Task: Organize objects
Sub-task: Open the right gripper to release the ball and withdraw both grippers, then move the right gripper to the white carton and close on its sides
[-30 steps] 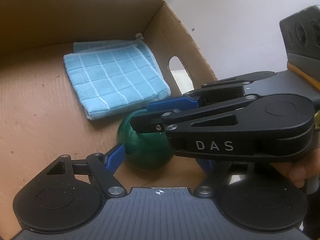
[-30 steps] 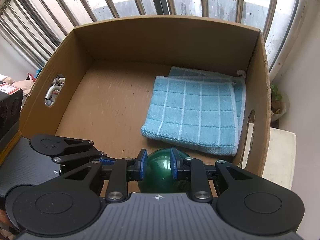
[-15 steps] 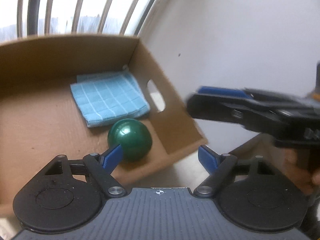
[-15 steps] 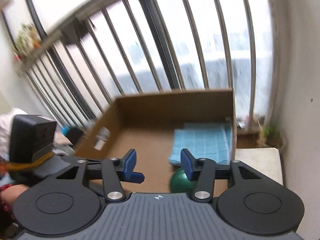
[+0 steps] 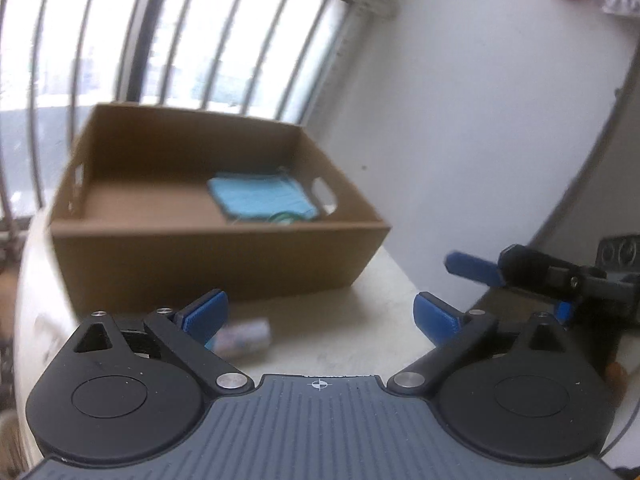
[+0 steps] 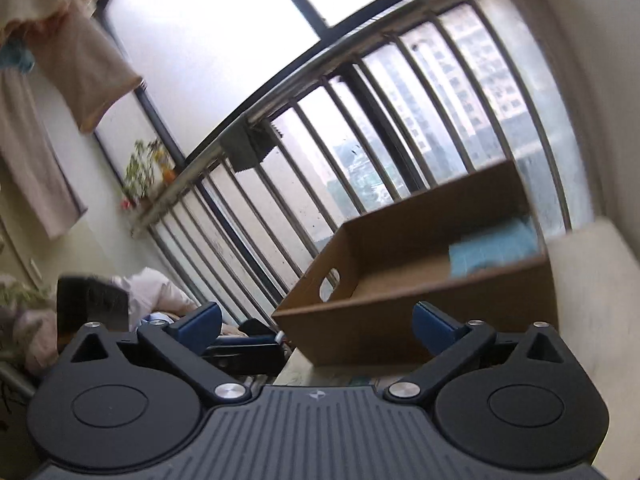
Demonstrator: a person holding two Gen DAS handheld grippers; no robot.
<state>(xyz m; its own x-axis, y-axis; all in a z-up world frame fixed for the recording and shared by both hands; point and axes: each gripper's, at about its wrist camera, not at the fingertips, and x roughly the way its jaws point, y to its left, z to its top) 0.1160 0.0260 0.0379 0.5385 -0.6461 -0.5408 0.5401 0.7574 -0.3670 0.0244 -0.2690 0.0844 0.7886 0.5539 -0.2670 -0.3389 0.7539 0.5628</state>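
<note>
Left wrist view: the left gripper [image 5: 320,316] hangs released, fingers spread wide and holding nothing, above the pale desk [image 5: 360,320]. Farther off stands the cardboard box [image 5: 216,248] — the blue cloth [image 5: 260,198] lies in its far right part, the green ball [image 5: 280,218] just peeking over the near wall. A blurred small object [image 5: 244,336] lies near the left finger.

Right wrist view: the right gripper [image 6: 316,324] is likewise released, empty — the box [image 6: 420,304] is ahead on the right.

The right gripper [image 6: 316,320] is now spread wide and empty, pulled back outside the cardboard box [image 5: 216,256]. The green ball [image 5: 282,218] lies released by the blue cloth [image 5: 260,198], near the box's front wall. The left gripper [image 5: 320,318] has withdrawn too.
</note>
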